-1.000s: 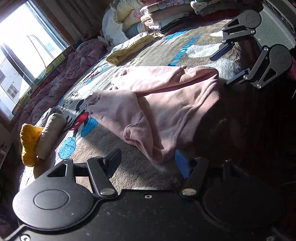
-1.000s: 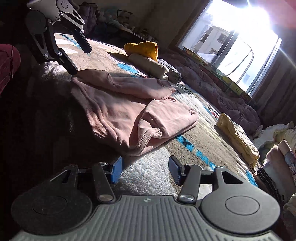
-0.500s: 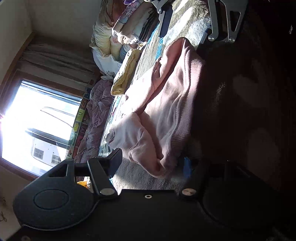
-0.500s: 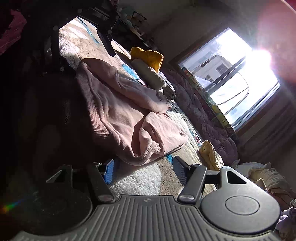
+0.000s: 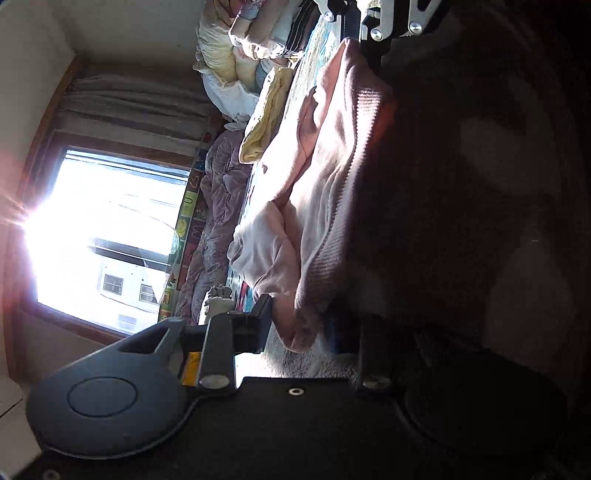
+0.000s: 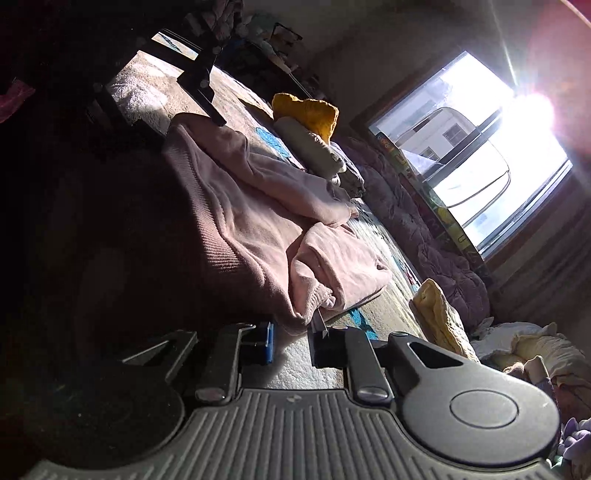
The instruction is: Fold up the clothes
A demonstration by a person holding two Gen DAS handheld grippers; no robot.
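A pink sweatshirt [image 5: 325,192] lies partly folded on the patterned bed cover; it also shows in the right wrist view [image 6: 258,221]. My left gripper [image 5: 301,328] is open, its fingers either side of the garment's near corner at the ribbed hem. My right gripper [image 6: 291,341] is open, narrower than before, just short of the other hem corner and sleeve cuff [image 6: 314,295]. Both cameras are rolled sideways. The right gripper's fingers show at the far end of the garment in the left wrist view [image 5: 373,33].
A folded yellow garment [image 5: 266,118] lies beyond the sweatshirt, also in the right wrist view [image 6: 439,317]. A pile of folded clothes [image 5: 251,40] is behind it. A rolled beige item [image 6: 310,151] and a mustard one [image 6: 310,110] sit by the purple quilt [image 6: 428,236] under the bright window.
Both grippers rolled sideways and moved in toward the two ends of the sweatshirt's hem. The right gripper's fingers have narrowed. The garment has not moved.
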